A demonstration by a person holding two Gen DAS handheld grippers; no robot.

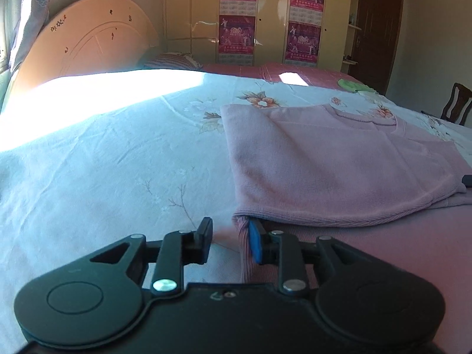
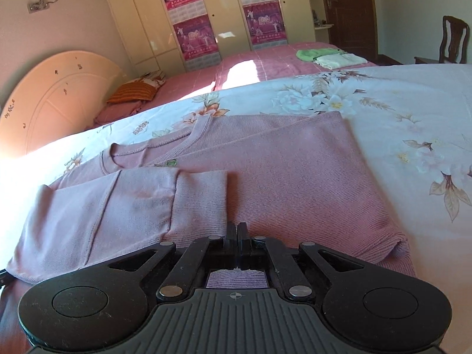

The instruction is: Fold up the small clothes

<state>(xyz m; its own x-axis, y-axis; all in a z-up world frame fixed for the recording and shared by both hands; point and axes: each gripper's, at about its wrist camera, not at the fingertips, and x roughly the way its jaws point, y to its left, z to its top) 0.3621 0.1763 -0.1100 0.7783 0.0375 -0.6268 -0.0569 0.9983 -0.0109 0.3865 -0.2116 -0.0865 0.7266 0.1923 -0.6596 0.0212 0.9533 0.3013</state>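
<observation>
In the left wrist view, the left gripper [image 1: 228,243] sits at the near left corner of the pink knit sweater [image 1: 339,162], jaws partly apart with the ribbed hem corner just inside the blue pad [image 1: 255,243] but not visibly pinched; the garment stretches ahead and to the right across the floral bedsheet [image 1: 118,162]. In the right wrist view, the right gripper [image 2: 237,236] has its fingers pressed together at the sweater's near hem just beside the folded-in sleeve cuff [image 2: 203,200], with the neckline far ahead, whether cloth is caught I cannot tell, and a wardrobe [image 2: 141,23], headboard [image 2: 59,94] and second bed [image 2: 265,59] beyond.
</observation>
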